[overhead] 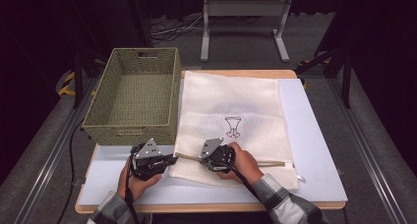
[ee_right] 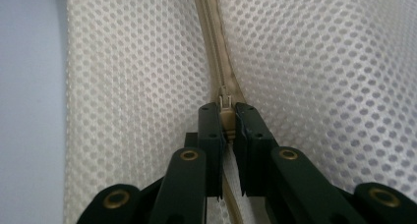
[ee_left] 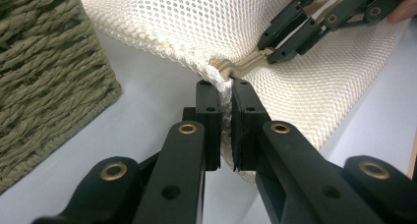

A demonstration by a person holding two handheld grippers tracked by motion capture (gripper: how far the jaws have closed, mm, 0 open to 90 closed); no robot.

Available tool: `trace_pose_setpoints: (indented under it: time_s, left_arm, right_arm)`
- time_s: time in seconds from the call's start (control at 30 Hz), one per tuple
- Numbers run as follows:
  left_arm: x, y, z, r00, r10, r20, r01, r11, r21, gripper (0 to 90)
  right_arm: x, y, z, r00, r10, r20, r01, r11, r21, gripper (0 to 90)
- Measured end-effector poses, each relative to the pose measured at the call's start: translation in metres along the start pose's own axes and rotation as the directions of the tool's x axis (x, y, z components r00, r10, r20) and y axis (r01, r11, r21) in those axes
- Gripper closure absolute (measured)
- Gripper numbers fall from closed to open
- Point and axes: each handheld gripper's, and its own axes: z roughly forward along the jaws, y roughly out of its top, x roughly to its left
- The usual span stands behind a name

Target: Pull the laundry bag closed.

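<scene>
A cream mesh laundry bag (overhead: 231, 106) with a small printed figure lies flat on the white table top (overhead: 314, 150), its beige zipper (ee_right: 214, 32) running along the near edge. My left gripper (ee_left: 225, 89) is shut on the bag's near left corner, pinching mesh (ee_left: 187, 22) at the zipper's end. My right gripper (ee_right: 226, 115) is shut on the zipper pull (ee_right: 225, 106), a short way right of that corner. In the high view the left gripper (overhead: 169, 159) and the right gripper (overhead: 201, 157) sit close together at the bag's near left edge.
A woven green basket (overhead: 133, 94) stands empty at the table's left, right beside the bag and my left gripper. A grey metal stand (overhead: 243, 17) is on the floor beyond the table. Bare table lies to the right of the bag.
</scene>
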Motion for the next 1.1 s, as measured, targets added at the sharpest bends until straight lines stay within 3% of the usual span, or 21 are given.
trace_pose_setpoints:
  time_s: [0.17, 0.73, 1.1]
  left_arm:
    - [0.002, 0.0, -0.002, 0.9997, -0.018, 0.016, 0.018, 0.9996, -0.02, 84.7]
    - [0.001, 0.0, -0.004, 1.0, 0.0, 0.007, 0.0, 0.9998, -0.018, 84.7]
    - [0.001, 0.0, -0.004, 0.9999, 0.012, 0.004, -0.012, 0.9998, -0.013, 84.7]
  right_arm:
    - [-0.001, -0.007, -0.006, 0.9999, 0.004, 0.011, -0.004, 1.0, 0.003, 82.5]
    - [-0.005, -0.036, -0.026, 0.9995, 0.019, 0.027, -0.019, 0.999, 0.032, 82.6]
    - [-0.006, -0.043, -0.032, 0.9986, 0.036, 0.038, -0.038, 0.998, 0.044, 82.6]
